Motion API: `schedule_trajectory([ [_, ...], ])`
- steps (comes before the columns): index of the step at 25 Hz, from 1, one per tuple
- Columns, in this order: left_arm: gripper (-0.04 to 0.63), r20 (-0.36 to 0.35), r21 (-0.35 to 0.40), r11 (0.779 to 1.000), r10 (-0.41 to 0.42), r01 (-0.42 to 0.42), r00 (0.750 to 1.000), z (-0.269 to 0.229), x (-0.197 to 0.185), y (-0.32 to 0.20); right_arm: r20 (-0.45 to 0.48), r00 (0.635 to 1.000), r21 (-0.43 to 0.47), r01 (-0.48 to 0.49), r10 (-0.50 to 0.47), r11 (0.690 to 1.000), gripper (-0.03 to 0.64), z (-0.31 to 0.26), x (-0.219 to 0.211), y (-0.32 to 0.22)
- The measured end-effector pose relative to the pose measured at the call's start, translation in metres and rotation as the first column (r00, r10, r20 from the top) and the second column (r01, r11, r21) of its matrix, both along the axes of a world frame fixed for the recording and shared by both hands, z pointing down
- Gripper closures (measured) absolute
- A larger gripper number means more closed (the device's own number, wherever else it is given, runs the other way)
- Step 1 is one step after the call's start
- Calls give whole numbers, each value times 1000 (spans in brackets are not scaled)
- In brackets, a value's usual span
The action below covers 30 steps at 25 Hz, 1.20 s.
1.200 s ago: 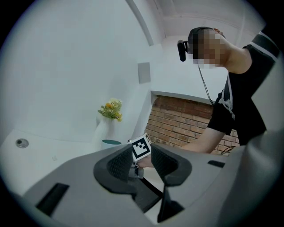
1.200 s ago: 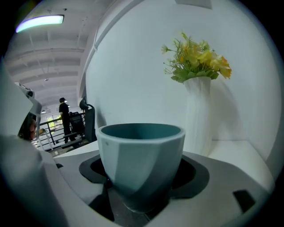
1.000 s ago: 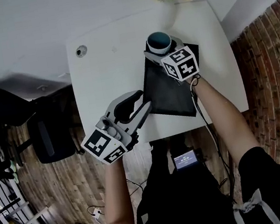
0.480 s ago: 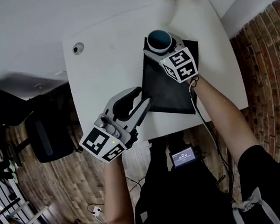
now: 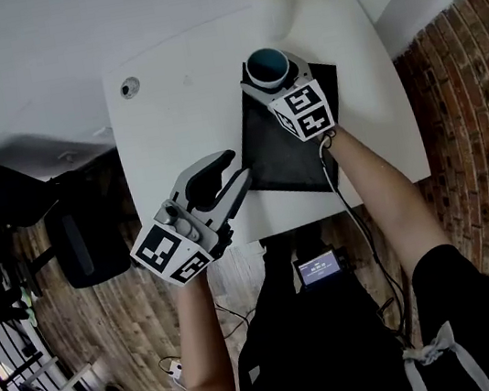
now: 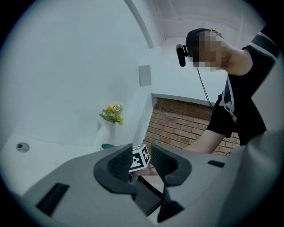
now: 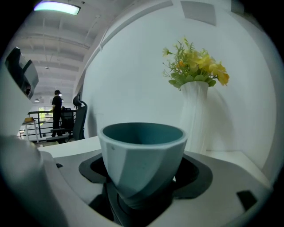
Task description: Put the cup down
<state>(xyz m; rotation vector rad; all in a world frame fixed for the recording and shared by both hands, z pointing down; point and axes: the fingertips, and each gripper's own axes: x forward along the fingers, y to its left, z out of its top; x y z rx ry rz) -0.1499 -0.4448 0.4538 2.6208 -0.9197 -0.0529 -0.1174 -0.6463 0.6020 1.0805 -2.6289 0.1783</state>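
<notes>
With the cup (image 7: 141,153) clamped upright between the fingers of the right gripper (image 5: 272,74), lower it level before releasing; the left gripper (image 5: 220,177) gapes empty.

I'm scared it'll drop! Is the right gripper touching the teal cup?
Touching. In the right gripper view, the right gripper has its dark jaws closed against both lower sides of the teal cup, with no gap.

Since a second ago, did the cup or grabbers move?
Nothing clearly moved. The right gripper stays shut on the cup at the far corner of the black mat, and the left gripper stays open beside it. Only the view drifted.
</notes>
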Motion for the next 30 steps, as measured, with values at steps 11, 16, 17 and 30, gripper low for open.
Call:
schedule_trajectory([
  [11,460,-15,13,1000,-28,29,999,-7,-9,8,47,998,-48,-32,34,998,204,-12,26,28],
  [16,460,-8,22,999,-29,29,1000,-11,-8,15,45,997,-87,-59,63,994,204,-16,51,53],
  [17,460,-5,26,999,-26,27,1000,-12,-7,17,52,996,-99,-62,68,993,204,-19,55,59],
  [30,465,10,85,996,33,-34,999,-35,22,53,255,967,-149,53,-13,987,351,-123,97,168],
])
